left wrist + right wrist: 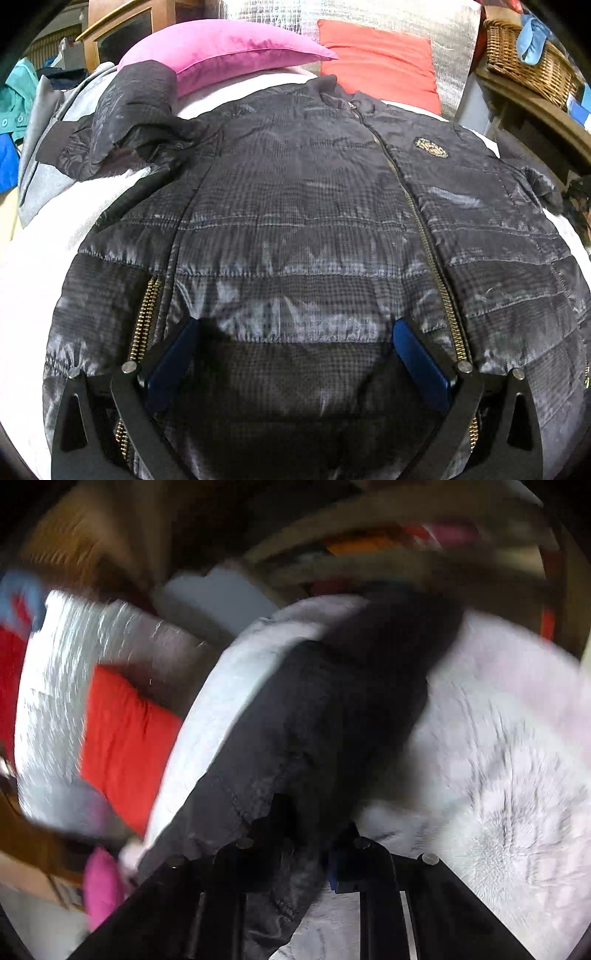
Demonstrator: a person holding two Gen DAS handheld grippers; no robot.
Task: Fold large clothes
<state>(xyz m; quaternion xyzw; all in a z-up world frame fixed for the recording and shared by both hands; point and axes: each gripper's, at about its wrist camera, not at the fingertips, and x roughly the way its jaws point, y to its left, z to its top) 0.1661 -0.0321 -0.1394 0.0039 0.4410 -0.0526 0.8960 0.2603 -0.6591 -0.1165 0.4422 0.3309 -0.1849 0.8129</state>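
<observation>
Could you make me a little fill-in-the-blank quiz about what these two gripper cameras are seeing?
1. The dark quilted jacket lies front up with its main zipper ____.
2. Behind the collar, the pink pillow sits beside a ____ one.
3. The left gripper hovers over the hem with its jaws ____.
4. The right gripper is closed on a dark ____ of the jacket.

Missing words: closed; red; open; sleeve
</observation>
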